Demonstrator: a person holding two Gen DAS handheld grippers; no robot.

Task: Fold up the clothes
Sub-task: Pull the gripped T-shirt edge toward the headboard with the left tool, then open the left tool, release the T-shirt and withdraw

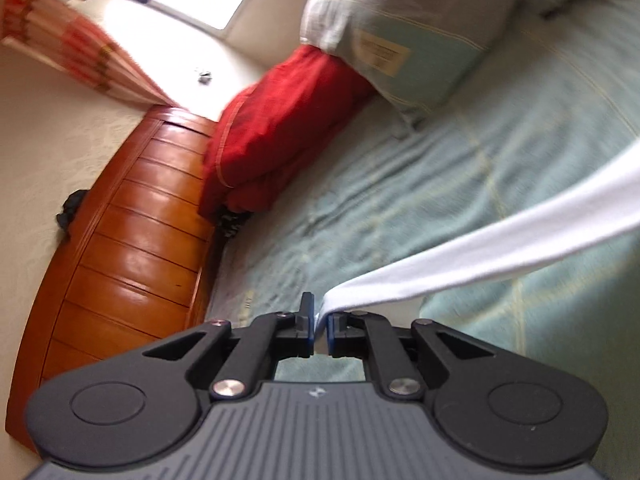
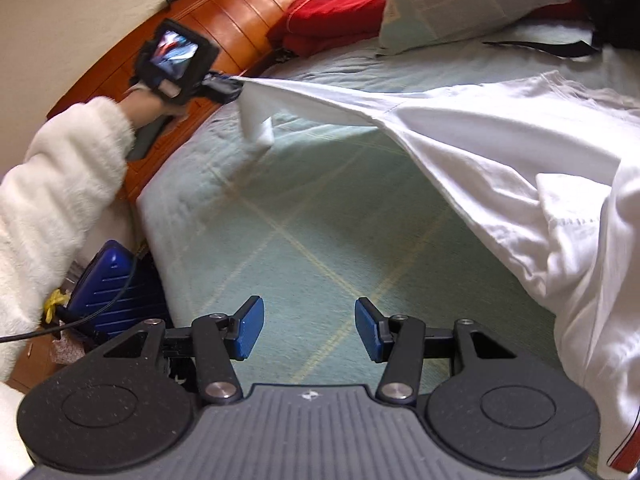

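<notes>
**Left gripper pinching sleeve of white garment; right gripper open over bedspread**

Left gripper (image 1: 320, 326): blue pads closed almost to touching, with the end of a white sleeve (image 1: 480, 248) clamped between them. From the pinch the sleeve runs taut up and to the right, clear of the bed. In the right wrist view the same gripper (image 2: 234, 85) is held by a hand (image 2: 158, 106) in a fluffy white sleeve cuff (image 2: 60, 168), with a short flap of cloth hanging below the pinch.

Right gripper (image 2: 309, 330): jaws about half open, nothing between the pads; only bedspread shows in the gap.

White garment (image 2: 500, 152): lies on the right part of the bed, bunched and creased at the right edge of the view, its left part lifted off the bed toward the left gripper. A red and dark stripe shows at its lower right corner.

Pale green checked bedspread (image 2: 320, 216): broad bare area between the two grippers and in front of the right one. Orange-brown wooden headboard (image 1: 132, 248) bounds the bed on the left. Red folded bedding (image 1: 280, 128) and a grey-and-green pillow (image 1: 400, 28) lie along the head end, well apart from the garment. The pillow carries a pale patch with writing, too blurred to read.

Blue ribbed case (image 2: 108, 284) sits beside the mattress edge at lower left. No brand name is readable on either gripper.
</notes>
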